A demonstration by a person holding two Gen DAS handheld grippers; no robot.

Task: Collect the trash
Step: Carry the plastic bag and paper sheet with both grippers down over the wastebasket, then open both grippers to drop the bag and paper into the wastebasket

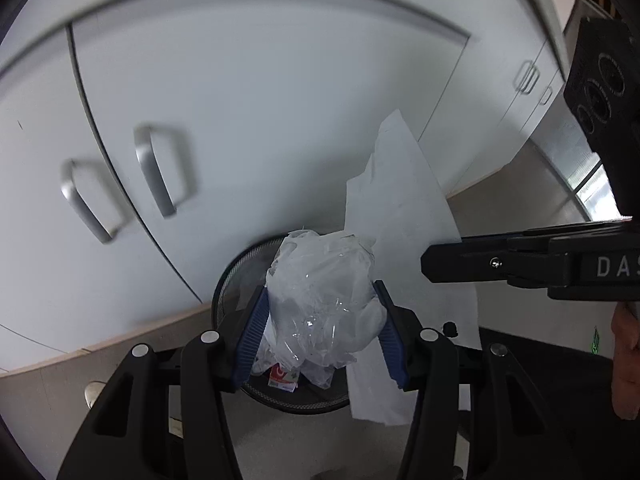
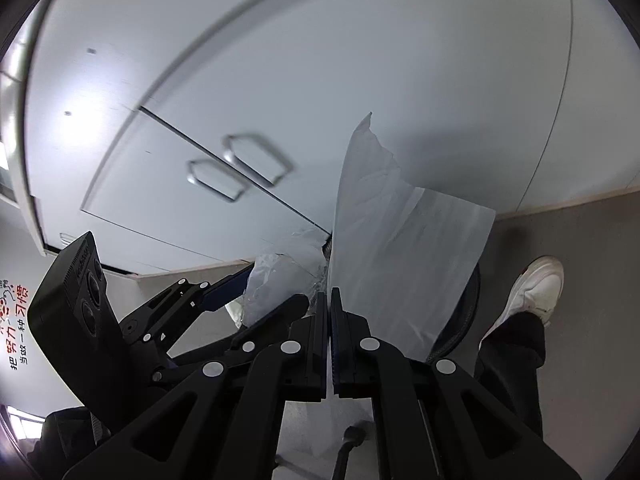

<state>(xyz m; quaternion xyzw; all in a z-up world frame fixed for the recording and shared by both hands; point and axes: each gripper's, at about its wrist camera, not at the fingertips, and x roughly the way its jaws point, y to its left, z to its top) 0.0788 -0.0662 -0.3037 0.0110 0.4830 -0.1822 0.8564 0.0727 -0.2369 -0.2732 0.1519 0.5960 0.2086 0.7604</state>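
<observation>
My left gripper [image 1: 320, 290] is shut on a crumpled clear plastic bag [image 1: 320, 272], its blue pads pressing both sides. It hangs right over a black mesh trash bin [image 1: 236, 264] on the floor, which holds a red-and-white wrapper [image 1: 282, 376]. My right gripper [image 2: 329, 304] is shut on a large white paper sheet [image 2: 400, 264], which stands up from its pads. In the left wrist view the sheet [image 1: 400, 208] hangs beside the bag, over the bin's right edge. The right wrist view shows the plastic bag [image 2: 276, 280] on the left and the bin's rim [image 2: 460, 320] behind the sheet.
White cabinet doors with metal loop handles [image 1: 156, 168] stand just behind the bin. The floor is grey. A person's white shoe [image 2: 536, 288] and dark trouser leg are to the right of the bin. A wall notice with red characters [image 2: 16, 320] is at far left.
</observation>
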